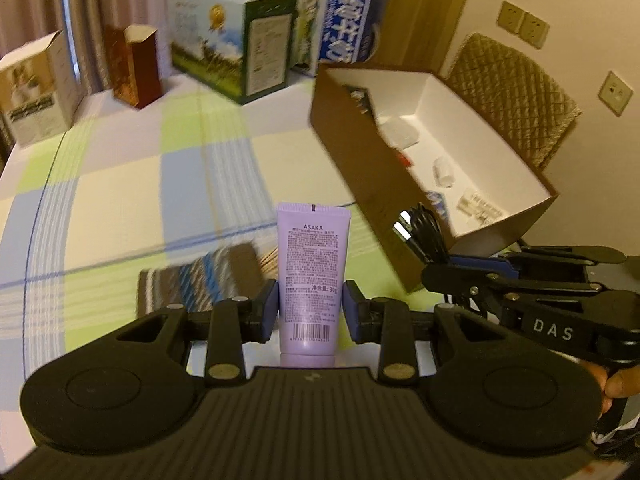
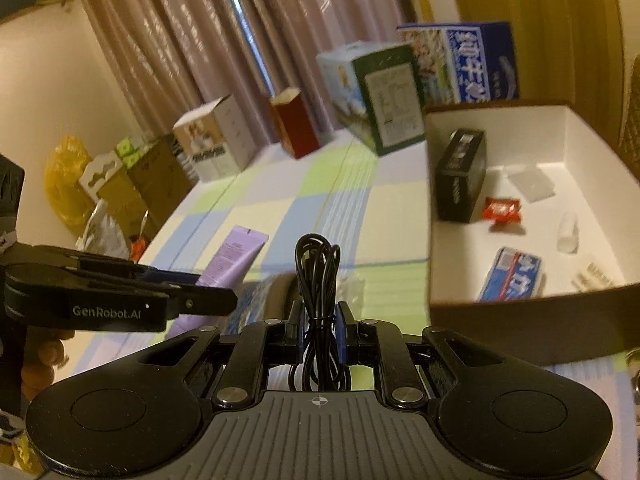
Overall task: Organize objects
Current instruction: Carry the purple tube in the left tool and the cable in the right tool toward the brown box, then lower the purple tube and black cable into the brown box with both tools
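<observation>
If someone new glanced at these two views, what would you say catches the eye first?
Probably the lilac ASAKA tube, held upright between the pads of the left tool above the checked tablecloth. Next, the bundled black cable pinched in the right tool. To the right sits the open brown box with a white interior, already holding a black carton and a red sachet.

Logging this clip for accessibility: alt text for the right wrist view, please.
The right claw is shut on a bundled black cable above a checked tablecloth; an open brown box of small items sits right, the left claw holding a purple tube left.
</observation>
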Demonstrator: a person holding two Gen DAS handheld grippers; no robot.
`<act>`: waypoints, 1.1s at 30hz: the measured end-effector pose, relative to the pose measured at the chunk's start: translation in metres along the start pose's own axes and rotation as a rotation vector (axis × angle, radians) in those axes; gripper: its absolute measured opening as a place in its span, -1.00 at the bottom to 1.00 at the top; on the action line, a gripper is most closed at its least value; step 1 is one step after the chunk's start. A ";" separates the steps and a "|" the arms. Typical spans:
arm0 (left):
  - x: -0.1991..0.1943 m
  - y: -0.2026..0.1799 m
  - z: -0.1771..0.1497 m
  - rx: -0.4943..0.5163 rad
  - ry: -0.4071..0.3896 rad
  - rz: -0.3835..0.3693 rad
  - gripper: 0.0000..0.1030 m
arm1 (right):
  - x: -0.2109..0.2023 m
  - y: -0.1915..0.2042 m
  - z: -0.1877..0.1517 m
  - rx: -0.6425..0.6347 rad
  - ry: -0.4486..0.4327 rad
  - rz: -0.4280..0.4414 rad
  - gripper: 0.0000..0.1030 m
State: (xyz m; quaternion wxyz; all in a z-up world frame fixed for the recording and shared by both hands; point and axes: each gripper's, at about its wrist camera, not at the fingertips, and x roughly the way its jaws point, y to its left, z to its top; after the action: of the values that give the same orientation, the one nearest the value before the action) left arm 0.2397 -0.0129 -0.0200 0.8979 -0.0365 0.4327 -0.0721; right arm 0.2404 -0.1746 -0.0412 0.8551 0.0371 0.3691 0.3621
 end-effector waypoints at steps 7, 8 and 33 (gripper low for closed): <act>0.008 -0.037 0.030 0.057 -0.044 -0.060 -0.44 | -0.023 -0.035 0.024 0.051 -0.070 -0.044 -0.77; 0.010 -0.043 0.035 0.066 -0.050 -0.070 -0.44 | -0.026 -0.041 0.027 0.058 -0.079 -0.052 -0.77; 0.111 -0.140 0.133 0.074 -0.052 -0.099 -0.44 | -0.021 -0.185 0.084 0.247 -0.102 -0.115 -0.77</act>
State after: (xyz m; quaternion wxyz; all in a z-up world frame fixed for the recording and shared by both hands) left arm 0.3986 -0.1686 -0.0048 0.9049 -0.0262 0.4039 -0.1315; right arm 0.3954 -0.3067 -0.0283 0.8811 0.1389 0.3686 0.2618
